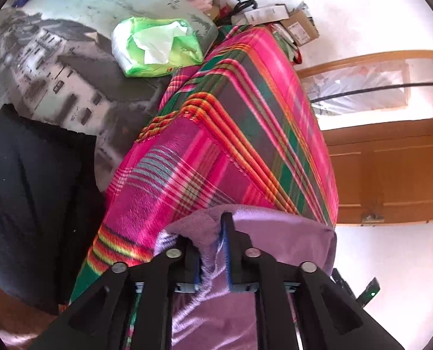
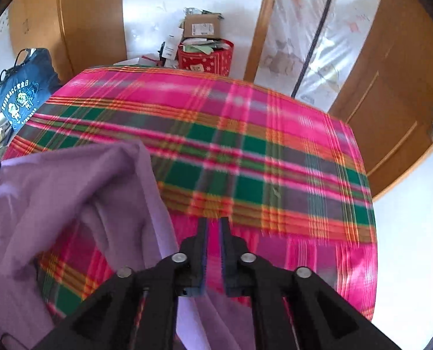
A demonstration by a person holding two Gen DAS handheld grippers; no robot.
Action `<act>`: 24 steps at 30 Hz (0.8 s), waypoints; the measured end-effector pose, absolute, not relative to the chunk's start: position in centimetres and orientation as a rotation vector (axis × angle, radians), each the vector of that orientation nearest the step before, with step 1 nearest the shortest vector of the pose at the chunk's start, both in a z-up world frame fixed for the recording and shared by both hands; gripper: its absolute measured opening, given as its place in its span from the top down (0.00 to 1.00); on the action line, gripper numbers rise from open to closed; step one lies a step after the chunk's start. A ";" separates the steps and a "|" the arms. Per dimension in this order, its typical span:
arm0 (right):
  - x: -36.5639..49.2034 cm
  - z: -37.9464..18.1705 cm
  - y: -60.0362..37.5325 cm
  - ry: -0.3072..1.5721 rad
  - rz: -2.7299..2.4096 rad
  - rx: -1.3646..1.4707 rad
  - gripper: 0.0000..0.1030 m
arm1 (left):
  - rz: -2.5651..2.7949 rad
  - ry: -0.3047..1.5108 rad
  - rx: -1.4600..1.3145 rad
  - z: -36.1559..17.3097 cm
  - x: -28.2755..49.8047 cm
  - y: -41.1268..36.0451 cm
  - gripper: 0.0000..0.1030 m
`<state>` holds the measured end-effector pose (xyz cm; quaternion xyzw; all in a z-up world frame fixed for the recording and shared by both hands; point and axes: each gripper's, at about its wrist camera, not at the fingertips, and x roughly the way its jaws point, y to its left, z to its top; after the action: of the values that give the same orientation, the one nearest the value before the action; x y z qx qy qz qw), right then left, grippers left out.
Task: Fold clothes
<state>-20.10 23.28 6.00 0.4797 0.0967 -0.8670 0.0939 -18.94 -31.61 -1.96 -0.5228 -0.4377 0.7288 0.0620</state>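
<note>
Left gripper [image 1: 213, 233]: jaws slightly apart, with a bunched fold of the purple garment [image 1: 277, 227] between them; the left finger is partly buried in fabric, so pad contact cannot be confirmed. Right gripper [image 2: 213, 227]: jaws narrowly parted, nothing between them. The garment lies draped on the plaid bedcover [image 2: 245, 134], left of this gripper. Beyond the bed, a red box [image 2: 207, 57] holds papers, with a cardboard carton [image 2: 200, 26] on top. The right wrist view is motion-blurred.
</note>
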 end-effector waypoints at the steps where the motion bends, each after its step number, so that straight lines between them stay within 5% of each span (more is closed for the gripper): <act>1: -19.4 5.9 24.1 0.245 -2.559 1.432 0.83 | 2.204 -1.318 -1.570 -1.6 -18.7 -31.6 0.84; 8: -14.8 5.4 27.7 0.054 -2.533 1.411 0.74 | 2.358 -1.195 -1.564 2.2 -16.3 -31.5 0.61; 19: -8.9 3.7 28.6 0.137 -2.513 1.425 0.66 | 2.400 -1.041 -1.591 5.0 -13.4 -27.2 0.61; 24: -7.9 2.1 28.4 0.186 -2.485 1.458 0.66 | 2.359 -0.668 -1.614 6.3 -13.4 -18.0 0.61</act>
<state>-7.93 28.43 2.13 0.5008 0.0640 -0.8538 0.1270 -13.37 -18.01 6.28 -0.5470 -0.2262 0.7994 0.1027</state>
